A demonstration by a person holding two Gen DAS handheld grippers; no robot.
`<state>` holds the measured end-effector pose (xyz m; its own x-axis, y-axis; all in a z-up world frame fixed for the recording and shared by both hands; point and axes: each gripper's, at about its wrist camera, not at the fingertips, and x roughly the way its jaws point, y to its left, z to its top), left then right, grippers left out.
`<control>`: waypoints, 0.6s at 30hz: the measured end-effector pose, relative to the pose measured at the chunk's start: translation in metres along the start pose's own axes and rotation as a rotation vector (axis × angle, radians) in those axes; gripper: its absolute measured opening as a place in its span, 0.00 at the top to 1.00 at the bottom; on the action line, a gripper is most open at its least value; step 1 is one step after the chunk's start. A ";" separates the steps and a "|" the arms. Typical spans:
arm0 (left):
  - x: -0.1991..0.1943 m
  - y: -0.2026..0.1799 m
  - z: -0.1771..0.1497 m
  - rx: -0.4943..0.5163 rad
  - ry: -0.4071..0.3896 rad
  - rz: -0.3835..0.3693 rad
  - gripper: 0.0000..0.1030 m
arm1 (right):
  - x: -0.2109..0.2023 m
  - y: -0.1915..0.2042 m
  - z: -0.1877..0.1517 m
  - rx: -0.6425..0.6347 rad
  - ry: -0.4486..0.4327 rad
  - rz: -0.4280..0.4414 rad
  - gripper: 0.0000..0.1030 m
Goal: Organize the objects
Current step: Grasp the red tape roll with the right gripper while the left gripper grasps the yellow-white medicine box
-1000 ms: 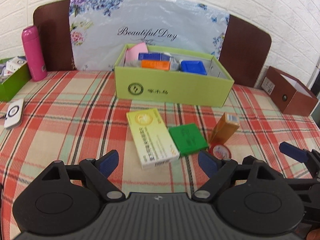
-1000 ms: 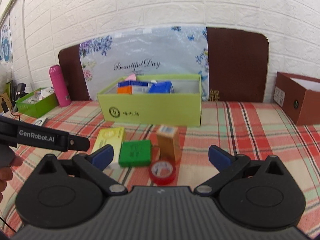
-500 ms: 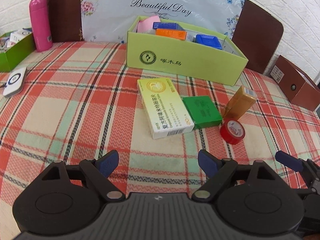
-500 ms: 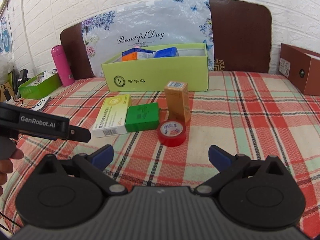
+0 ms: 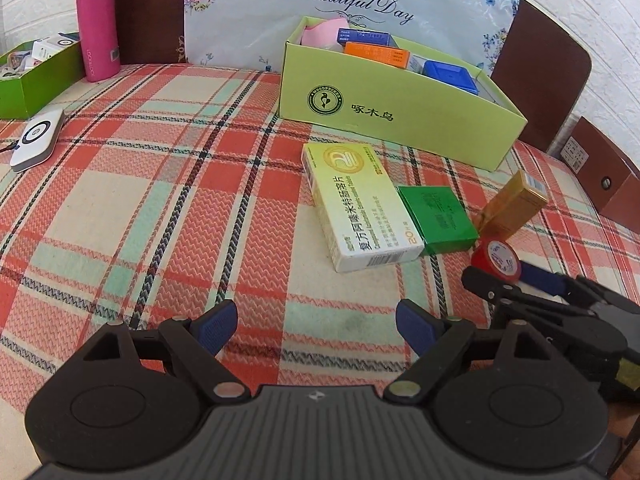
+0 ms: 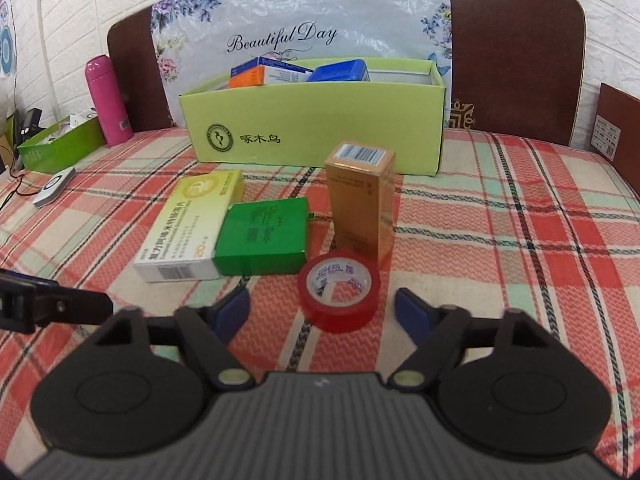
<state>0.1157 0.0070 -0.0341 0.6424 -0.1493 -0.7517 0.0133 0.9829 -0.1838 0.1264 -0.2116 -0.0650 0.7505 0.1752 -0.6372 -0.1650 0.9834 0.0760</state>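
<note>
Several packs already sit in the green box (image 6: 320, 120). In front of it, four items wait; right gripper (image 6: 322, 312), closing, nears tape (image 6: 340, 292), untouched. Left gripper (image 5: 316, 326) gapes empty.

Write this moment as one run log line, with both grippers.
right gripper: closing, red tape roll between jaws, untouched | left gripper: open, empty

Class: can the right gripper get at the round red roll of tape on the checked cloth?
Probably yes: the red roll of tape lies just ahead of the right gripper, whose jaws are closing, with nothing between.
</note>
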 end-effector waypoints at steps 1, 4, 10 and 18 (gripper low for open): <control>0.003 0.000 0.003 -0.007 -0.003 0.001 0.13 | -0.001 0.000 -0.001 -0.002 -0.005 -0.019 0.56; 0.014 0.000 0.018 -0.049 -0.025 0.002 0.13 | -0.010 -0.003 -0.006 0.006 0.002 0.010 0.56; 0.052 -0.009 0.060 -0.131 -0.033 0.069 0.13 | -0.033 0.004 -0.022 -0.011 0.016 0.040 0.56; 0.089 -0.018 0.088 -0.188 -0.009 0.091 0.08 | -0.044 0.008 -0.030 -0.001 0.025 0.053 0.56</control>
<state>0.2395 -0.0145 -0.0419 0.6413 -0.0588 -0.7651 -0.1881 0.9546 -0.2310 0.0727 -0.2130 -0.0593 0.7246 0.2256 -0.6512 -0.2049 0.9727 0.1090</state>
